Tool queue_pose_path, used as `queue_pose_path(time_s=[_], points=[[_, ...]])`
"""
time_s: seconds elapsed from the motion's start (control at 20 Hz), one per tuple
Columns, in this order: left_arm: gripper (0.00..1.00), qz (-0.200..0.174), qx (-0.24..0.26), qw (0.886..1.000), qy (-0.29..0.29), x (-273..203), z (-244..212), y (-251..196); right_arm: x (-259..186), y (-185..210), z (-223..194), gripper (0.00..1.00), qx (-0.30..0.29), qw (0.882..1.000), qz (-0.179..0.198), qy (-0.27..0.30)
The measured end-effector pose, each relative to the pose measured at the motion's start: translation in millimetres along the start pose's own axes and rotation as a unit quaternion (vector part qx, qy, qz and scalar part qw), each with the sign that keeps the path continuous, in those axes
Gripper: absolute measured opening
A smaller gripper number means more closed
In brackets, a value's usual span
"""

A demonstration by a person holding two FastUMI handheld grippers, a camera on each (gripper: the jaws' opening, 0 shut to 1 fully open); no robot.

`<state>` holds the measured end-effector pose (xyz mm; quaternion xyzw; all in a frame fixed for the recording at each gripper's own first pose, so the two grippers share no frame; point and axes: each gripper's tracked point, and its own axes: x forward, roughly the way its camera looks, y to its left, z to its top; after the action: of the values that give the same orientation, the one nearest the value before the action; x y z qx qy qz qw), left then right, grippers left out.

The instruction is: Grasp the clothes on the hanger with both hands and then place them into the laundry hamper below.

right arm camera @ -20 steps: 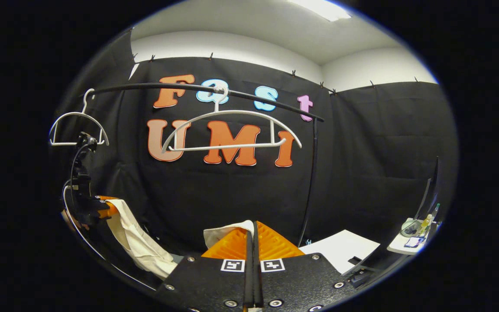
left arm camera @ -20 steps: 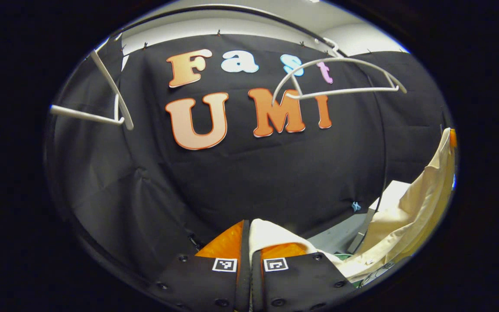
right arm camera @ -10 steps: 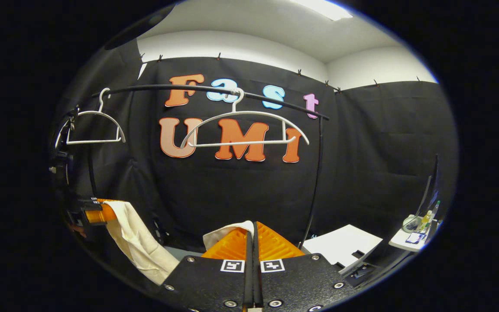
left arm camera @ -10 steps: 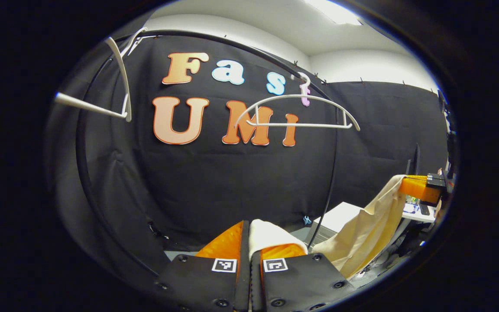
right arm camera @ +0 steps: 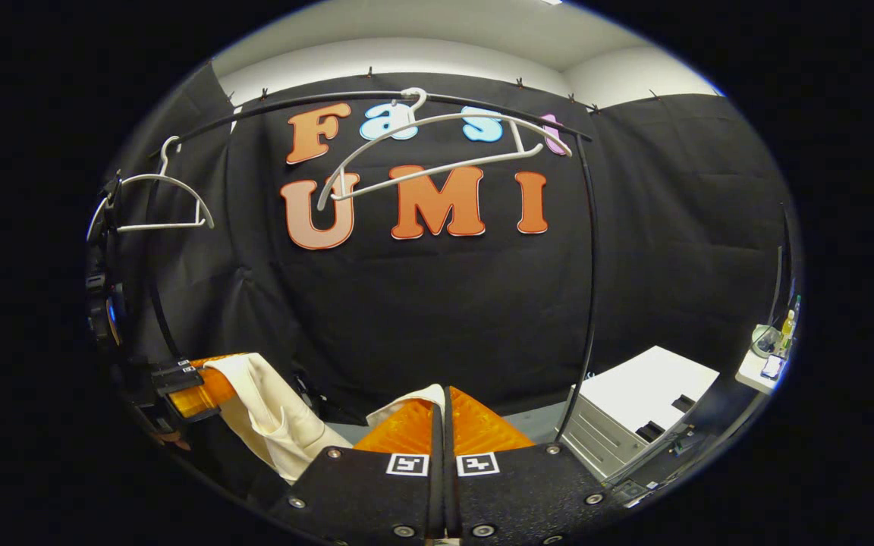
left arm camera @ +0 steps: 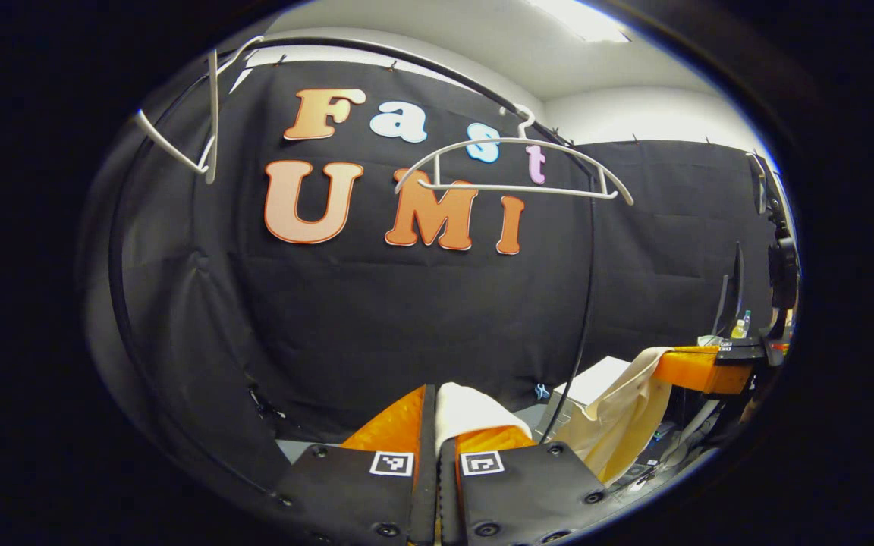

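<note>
Clothes (left arm camera: 475, 406), a cream garment, hang between both tools. The left tool (left arm camera: 431, 413) has its fingers pressed together on a fold of the cloth. Above and ahead of it, two bare white hangers (left arm camera: 517, 163) hang on a black rail (right arm camera: 376, 97). The right tool (right arm camera: 441, 413) likewise pinches the cloth tight.

Cream garment (left arm camera: 623, 413), white hangers (right arm camera: 437, 144) — black rail (right arm camera: 376, 97), white cabinet (right arm camera: 646, 398)
</note>
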<state>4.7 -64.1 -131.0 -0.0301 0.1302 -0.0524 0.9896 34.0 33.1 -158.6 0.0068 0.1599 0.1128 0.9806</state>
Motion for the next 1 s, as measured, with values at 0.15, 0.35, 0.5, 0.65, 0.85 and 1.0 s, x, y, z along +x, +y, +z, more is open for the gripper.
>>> queue_pose_path(time_s=[0.15,0.35,0.5,0.65,0.85,1.0], points=[[0.09,0.009,-0.009,1.0,0.003,9.7,-6.8,2.8,22.9,7.6,1.1,0.0,-0.006,1.0,0.006,0.002],[0.09,0.008,-0.011,1.0,-0.002,18.7,-6.1,3.2,51.8,23.9,9.9,0.0,-0.022,0.999,0.035,-0.006],[0.1,0.013,-0.012,1.0,0.013,27.6,-16.4,5.7,73.0,24.4,-6.2,0.0,-0.02,0.999,0.041,0.019],[0.11,0.018,-0.017,0.999,0.033,39.4,-31.7,12.6,83.8,25.3,-24.7,0.02,-0.013,0.998,0.038,0.043],[0.24,0.028,-0.012,0.998,0.057,36.1,-46.0,22.6,81.9,22.8,-37.8,0.2,-0.037,0.997,0.023,0.056],[0.69,0.029,0.0,0.996,0.083,32.8,-64.2,22.0,79.0,29.6,-50.9,0.44,-0.044,0.996,0.031,0.068]])
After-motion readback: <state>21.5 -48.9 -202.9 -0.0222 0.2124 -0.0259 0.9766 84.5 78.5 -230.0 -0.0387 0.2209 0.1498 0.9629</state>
